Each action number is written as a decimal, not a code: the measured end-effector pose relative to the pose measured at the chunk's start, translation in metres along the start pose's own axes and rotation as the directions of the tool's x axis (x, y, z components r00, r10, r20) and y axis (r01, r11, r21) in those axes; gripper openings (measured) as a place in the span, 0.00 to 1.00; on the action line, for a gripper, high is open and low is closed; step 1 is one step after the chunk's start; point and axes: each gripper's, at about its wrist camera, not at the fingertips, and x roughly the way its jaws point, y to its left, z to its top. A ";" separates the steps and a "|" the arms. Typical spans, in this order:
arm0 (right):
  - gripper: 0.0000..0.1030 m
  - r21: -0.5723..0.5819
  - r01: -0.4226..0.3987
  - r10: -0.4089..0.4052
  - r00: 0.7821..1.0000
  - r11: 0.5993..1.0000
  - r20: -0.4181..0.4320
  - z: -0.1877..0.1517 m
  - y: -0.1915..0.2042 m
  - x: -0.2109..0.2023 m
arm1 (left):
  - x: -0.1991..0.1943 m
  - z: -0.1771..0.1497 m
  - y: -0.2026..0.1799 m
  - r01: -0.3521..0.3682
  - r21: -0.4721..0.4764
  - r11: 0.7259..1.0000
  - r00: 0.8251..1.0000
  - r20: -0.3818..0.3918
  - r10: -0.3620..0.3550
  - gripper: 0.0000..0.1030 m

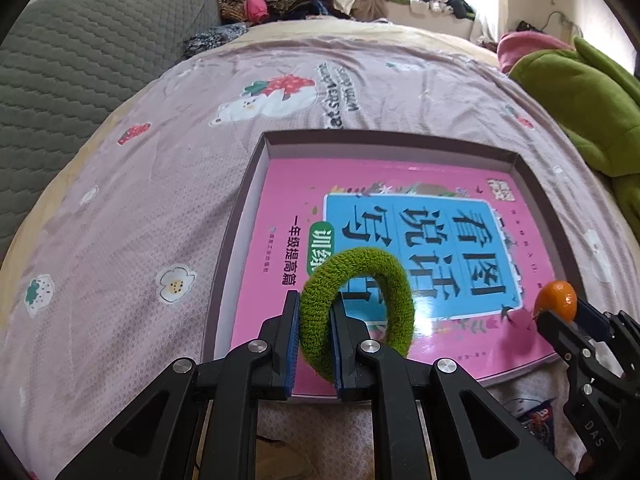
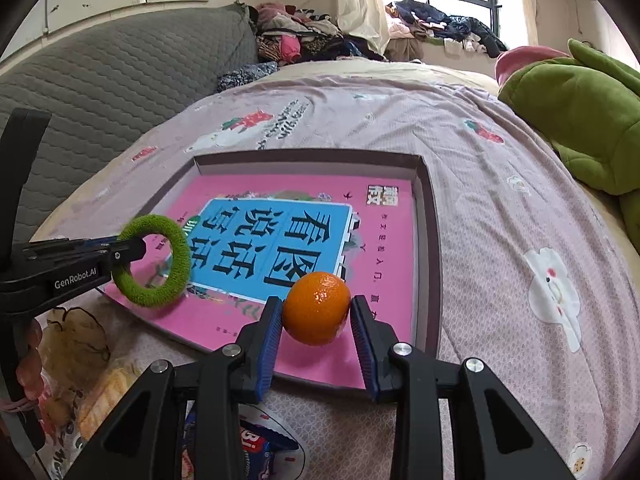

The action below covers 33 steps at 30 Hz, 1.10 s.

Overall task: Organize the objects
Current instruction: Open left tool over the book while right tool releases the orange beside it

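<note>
Green hair tie (image 1: 356, 304) pinched in left tongs (image 1: 314, 336), orange (image 2: 317, 308) clamped in right tongs (image 2: 316, 334), both above pink book (image 2: 304, 240) in tray (image 2: 426, 248).

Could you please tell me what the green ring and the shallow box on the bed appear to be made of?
Green ring: probably knitted or terry fabric; fuzzy, matte, looped surface. Shallow box: apparently cardboard, with thin, flat walls and a matte pale inside.

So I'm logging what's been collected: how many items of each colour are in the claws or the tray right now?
Green: 1, the hair tie in the left claw.
Orange: 1, the tangerine in the right claw.
Pink: 1, the workbook in the tray.
Total: 3
</note>
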 end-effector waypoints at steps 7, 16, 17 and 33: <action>0.35 0.000 0.015 -0.015 1.000 1.000 -0.024 -0.002 -0.002 0.006 | 0.010 -0.002 -0.001 -0.025 0.012 1.000 0.999 -0.040 0.026 0.16; 0.41 0.014 -0.037 0.037 0.999 0.999 -0.024 0.004 0.000 -0.002 | 0.013 -0.004 0.003 -0.044 0.005 0.999 0.997 -0.064 0.044 0.19; 0.44 0.013 -0.034 0.035 0.999 0.999 -0.022 0.004 0.001 -0.003 | 0.012 -0.004 0.003 -0.044 0.007 0.999 0.997 -0.062 0.045 0.20; 0.47 0.016 -0.037 0.037 0.999 0.999 0.011 0.009 0.008 -0.027 | -0.030 -0.010 0.005 -0.068 0.026 0.997 0.998 0.003 0.068 0.46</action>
